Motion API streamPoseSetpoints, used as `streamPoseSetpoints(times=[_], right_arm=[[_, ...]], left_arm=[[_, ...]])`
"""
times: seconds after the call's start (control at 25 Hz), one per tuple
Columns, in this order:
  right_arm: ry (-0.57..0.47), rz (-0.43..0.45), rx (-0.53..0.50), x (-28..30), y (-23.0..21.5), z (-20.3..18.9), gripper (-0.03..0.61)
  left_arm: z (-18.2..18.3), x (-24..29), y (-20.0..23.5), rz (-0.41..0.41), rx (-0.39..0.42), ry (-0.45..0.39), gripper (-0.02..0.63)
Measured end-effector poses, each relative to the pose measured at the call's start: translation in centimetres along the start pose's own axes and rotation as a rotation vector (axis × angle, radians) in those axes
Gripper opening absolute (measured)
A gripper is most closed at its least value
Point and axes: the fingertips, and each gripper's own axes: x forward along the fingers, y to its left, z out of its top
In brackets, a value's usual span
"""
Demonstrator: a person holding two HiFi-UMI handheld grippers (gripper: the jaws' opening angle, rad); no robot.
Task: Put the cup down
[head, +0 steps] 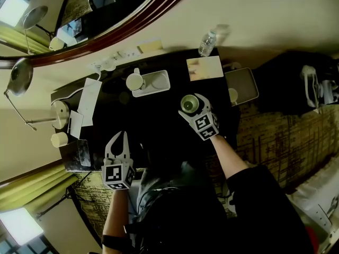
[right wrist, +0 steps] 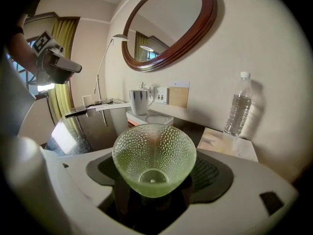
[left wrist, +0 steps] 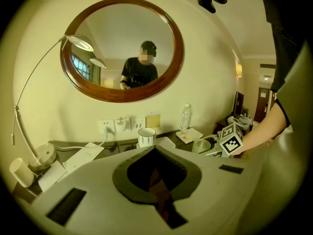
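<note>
A green dimpled glass cup (head: 189,104) stands upright on the dark desk (head: 159,120), right of the middle. My right gripper (head: 190,101) reaches around it from the near side. In the right gripper view the cup (right wrist: 154,158) sits between the wide-spread jaws, with a narrow gap to the pad on each side, so my right gripper (right wrist: 154,153) is open around it. My left gripper (head: 117,135) hovers at the near left edge of the desk, shut and empty. The left gripper view shows its closed tips (left wrist: 155,150), with the cup (left wrist: 200,145) far off to the right.
A white mug (head: 134,81) stands on a white tray (head: 160,82) behind the cup's left. A water bottle (head: 207,42), a square card (head: 204,67) and a grey tray (head: 242,85) lie at the back right. A desk lamp (head: 60,114) and papers (head: 89,100) occupy the left end.
</note>
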Motion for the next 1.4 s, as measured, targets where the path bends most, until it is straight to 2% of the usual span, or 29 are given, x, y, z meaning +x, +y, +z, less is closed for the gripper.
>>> streamPoseSetpoints(times=[0.2, 0.48, 0.68, 1.0, 1.16, 1.4], right_arm=[[0.01, -0.003, -0.007, -0.5, 0.5, -0.2, 0.448], [-0.016, -0.04, -0.016, -3.5, 0.0, 2.3, 0.448], [-0.058, -0.054, 0.032, -7.4, 1.0, 4.4, 0.448], [-0.095, -0.046, 0.083, -12.9, 4.4, 8.8, 0.372], [-0.117, -0.086, 0.098, -14.9, 4.9, 10.3, 0.242], [-0.153, -0.184, 0.174, -17.9, 5.7, 13.0, 0.022]], left_arm=[[0.9, -0.2, -0.4, -0.011, 0.01, -0.013, 0.003], [1.9, -0.8, 0.4, -0.02, 0.028, -0.059, 0.003], [3.1, -1.5, -0.7, -0.081, 0.019, -0.064, 0.003], [3.6, -2.5, 0.4, -0.134, 0.033, -0.095, 0.003], [3.6, -3.2, 1.4, -0.155, 0.039, -0.109, 0.003], [3.8, -4.2, 2.8, -0.169, 0.035, -0.126, 0.003]])
